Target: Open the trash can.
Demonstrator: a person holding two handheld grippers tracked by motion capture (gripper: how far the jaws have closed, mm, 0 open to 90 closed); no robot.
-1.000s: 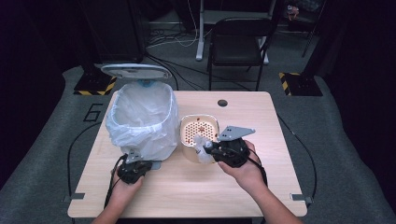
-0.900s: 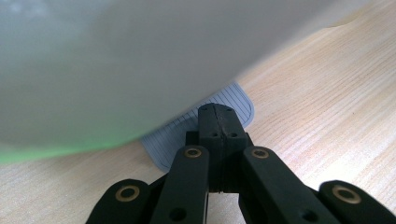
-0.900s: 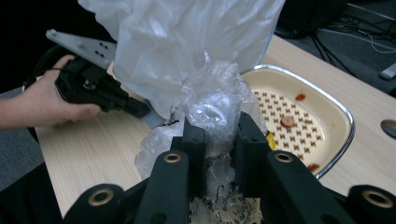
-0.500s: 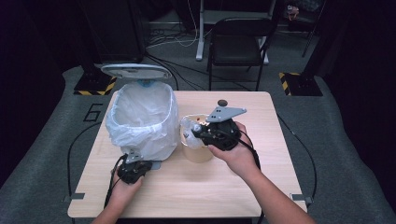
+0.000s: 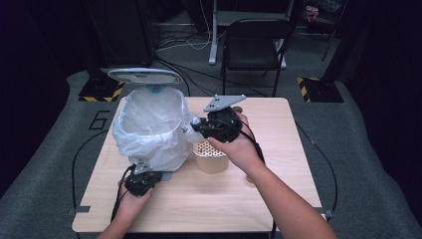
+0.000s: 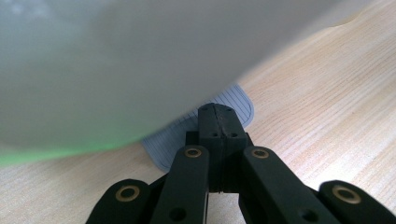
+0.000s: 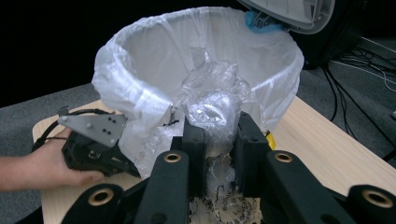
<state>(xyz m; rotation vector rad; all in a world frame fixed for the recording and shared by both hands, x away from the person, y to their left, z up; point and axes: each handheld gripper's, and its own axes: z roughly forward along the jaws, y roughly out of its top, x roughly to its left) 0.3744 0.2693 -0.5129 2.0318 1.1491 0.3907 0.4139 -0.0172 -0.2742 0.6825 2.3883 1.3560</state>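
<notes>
Right gripper (image 5: 195,125) raised above table (image 5: 278,164), jaws clamped on crumpled clear plastic wrap (image 7: 212,109), just beside rim of bag-lined bin (image 5: 149,124). Perforated round container (image 5: 210,155) sits below, beside bin. Left gripper (image 6: 217,122) low at bin's base, jaws pressed together over grey ribbed pedal (image 6: 243,105). Bin lid (image 5: 144,76) open.
</notes>
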